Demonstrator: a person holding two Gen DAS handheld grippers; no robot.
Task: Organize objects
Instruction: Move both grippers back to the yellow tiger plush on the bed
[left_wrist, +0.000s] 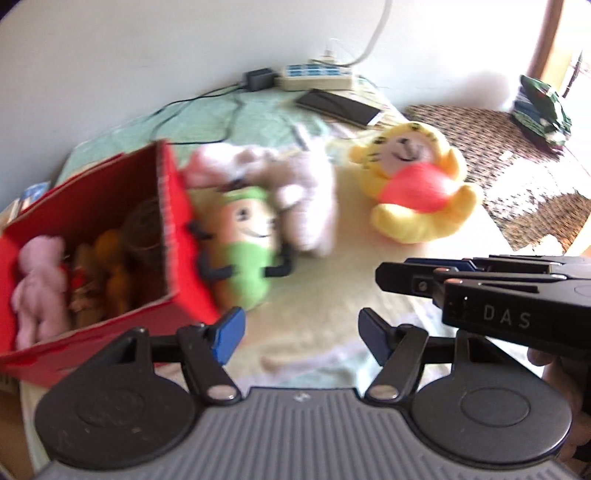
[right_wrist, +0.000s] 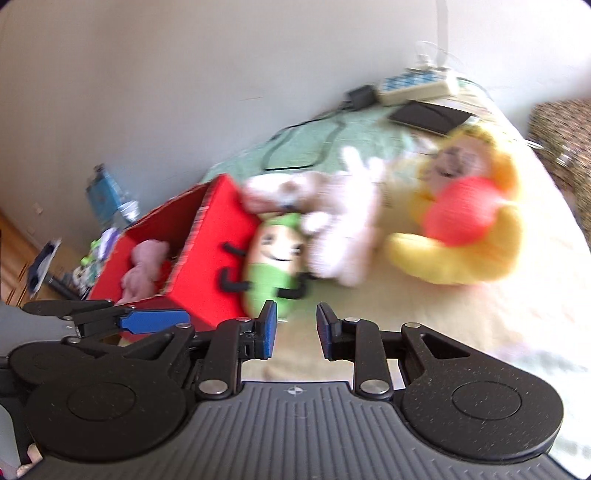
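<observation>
A red box (left_wrist: 173, 221) (right_wrist: 218, 258) lies on the bed at the left, holding a pink plush (left_wrist: 37, 288) (right_wrist: 142, 266) and brownish toys. A green-and-orange smiling plush (left_wrist: 243, 243) (right_wrist: 275, 258) leans against the box's side. A pale pink plush (left_wrist: 306, 195) (right_wrist: 343, 229) lies beside it. A yellow tiger plush with a red belly (left_wrist: 417, 184) (right_wrist: 465, 221) lies to the right. My left gripper (left_wrist: 301, 338) is open and empty, short of the green plush. My right gripper (right_wrist: 295, 330) is open and empty; it shows from the side in the left wrist view (left_wrist: 384, 277).
A power strip (left_wrist: 317, 75) (right_wrist: 413, 85), a black adapter (left_wrist: 258, 79) with cable and a dark phone-like slab (left_wrist: 340, 105) (right_wrist: 428, 116) lie at the bed's far end by the wall. A patterned seat (left_wrist: 517, 155) with folded cloth (left_wrist: 541, 110) stands right.
</observation>
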